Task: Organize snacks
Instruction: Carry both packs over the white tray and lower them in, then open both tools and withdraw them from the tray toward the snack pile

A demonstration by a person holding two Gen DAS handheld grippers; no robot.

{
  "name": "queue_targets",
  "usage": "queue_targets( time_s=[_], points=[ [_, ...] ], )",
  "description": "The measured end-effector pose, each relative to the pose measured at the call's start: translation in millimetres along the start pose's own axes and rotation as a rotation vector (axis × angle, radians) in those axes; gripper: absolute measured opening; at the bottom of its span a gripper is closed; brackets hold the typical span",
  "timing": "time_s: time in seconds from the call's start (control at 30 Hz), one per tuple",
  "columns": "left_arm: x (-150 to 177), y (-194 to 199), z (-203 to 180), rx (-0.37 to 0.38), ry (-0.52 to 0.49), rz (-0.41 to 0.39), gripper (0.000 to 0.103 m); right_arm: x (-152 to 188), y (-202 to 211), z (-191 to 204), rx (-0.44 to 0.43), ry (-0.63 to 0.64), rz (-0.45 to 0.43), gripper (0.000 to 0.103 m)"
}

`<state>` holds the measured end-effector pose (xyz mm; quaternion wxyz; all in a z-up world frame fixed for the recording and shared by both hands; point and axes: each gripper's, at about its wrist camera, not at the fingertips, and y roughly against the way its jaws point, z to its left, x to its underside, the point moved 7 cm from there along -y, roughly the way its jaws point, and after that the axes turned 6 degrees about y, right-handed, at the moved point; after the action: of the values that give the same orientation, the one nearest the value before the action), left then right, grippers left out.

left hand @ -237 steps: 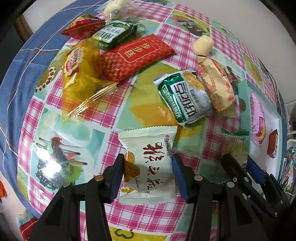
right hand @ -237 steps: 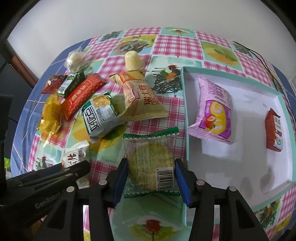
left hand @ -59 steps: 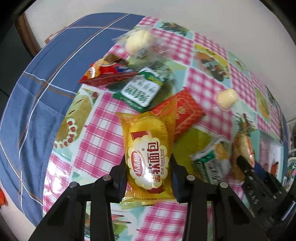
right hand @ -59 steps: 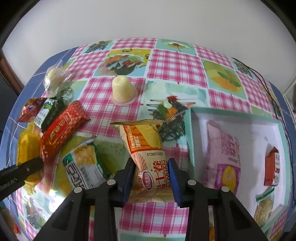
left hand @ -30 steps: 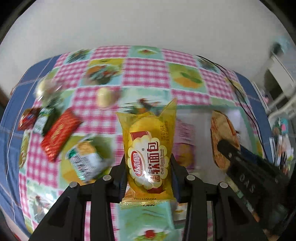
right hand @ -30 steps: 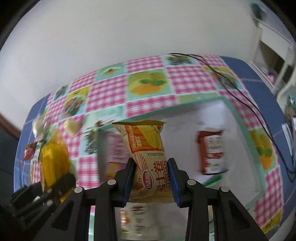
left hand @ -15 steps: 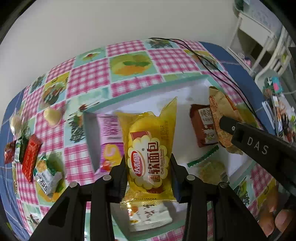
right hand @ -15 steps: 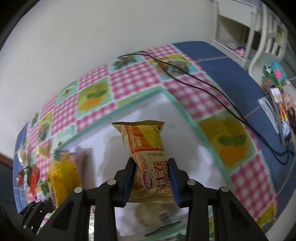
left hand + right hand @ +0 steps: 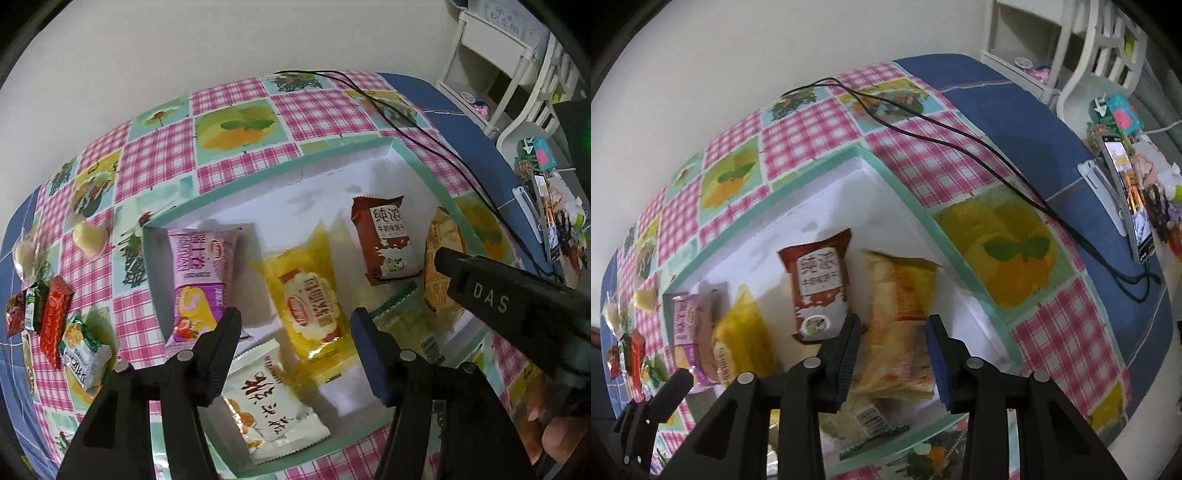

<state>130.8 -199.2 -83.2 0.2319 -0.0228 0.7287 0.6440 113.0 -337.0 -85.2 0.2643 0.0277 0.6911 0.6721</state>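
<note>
Black cable (image 9: 960, 136) across checked tablecloth (image 9: 798, 136)

I am looking at a shiny plastic tablecloth (image 9: 236, 110) with pink checks. The yellow bread packet (image 9: 310, 295) is shining like smooth, crinkly plastic. The brown biscuit packet (image 9: 386, 240) is looking glossy too. The tray (image 9: 343, 147) is looking matt white inside, like foam, with a dull green rim. The blue cloth (image 9: 1015, 110) is looking soft and matt.

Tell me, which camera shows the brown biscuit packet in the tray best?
The left wrist view: the brown biscuit packet lies whole and sharp, label readable. The right wrist view shows it too, but more slanted.
</note>
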Motion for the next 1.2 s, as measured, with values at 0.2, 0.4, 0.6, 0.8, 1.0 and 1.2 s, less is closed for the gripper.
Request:
queue_targets(
  time_s=[0.2,0.4,0.6,0.8,1.0,1.2],
  points=[
    [0,6,21,-0.020,0.057,0.019,0.070,5,14,16,0.011,0.048,-0.020,0.065],
    [1,6,44,-0.046,0.109,0.028,0.081,13,22,29,0.036,0.086,-0.025,0.073],
    [4,1,56,-0.048,0.131,0.046,0.083,18,32,33,0.043,0.088,-0.047,0.080],
    [5,-3,61,-0.053,0.126,0.044,0.096,21,38,32,0.049,0.079,-0.063,0.089],
    [5,-7,66,-0.032,0.128,0.046,0.101,23,37,26,0.069,0.059,-0.071,0.103],
    [1,-6,67,-0.014,0.081,0.024,0.101,24,33,28,0.064,0.056,-0.069,0.103]
  ],
)
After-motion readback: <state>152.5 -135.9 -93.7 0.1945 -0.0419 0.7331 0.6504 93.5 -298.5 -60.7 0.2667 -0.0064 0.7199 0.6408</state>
